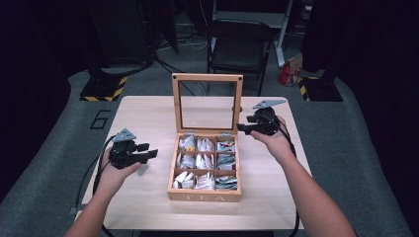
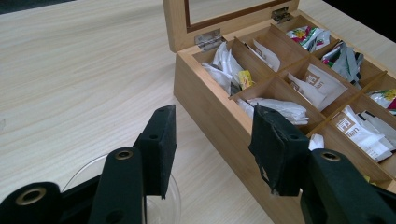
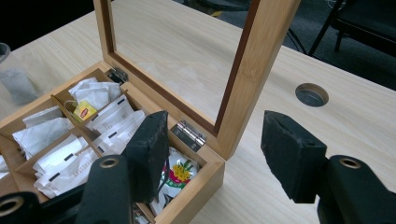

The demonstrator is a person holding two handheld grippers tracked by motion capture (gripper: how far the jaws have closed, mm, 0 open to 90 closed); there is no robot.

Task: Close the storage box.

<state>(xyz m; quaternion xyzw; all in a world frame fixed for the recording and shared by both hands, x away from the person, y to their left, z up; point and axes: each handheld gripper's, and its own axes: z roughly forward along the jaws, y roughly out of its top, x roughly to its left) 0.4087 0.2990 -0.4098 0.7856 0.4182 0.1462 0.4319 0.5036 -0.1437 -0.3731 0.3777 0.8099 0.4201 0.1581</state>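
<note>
With both the left gripper (image 1: 148, 150) and right gripper (image 1: 241, 128) spread and empty, the person should steady the tea box (image 1: 204, 195) before picking a tea bag (image 2: 319, 84).

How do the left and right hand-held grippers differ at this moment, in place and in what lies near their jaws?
The left hand-held gripper sits beside the tea box, at its left wall, above a clear glass; the right hand-held gripper is by the upright lid, near the right hinge. The left points toward the box's side, the right toward the lid's edge. Both have jaws apart, holding nothing.
</note>
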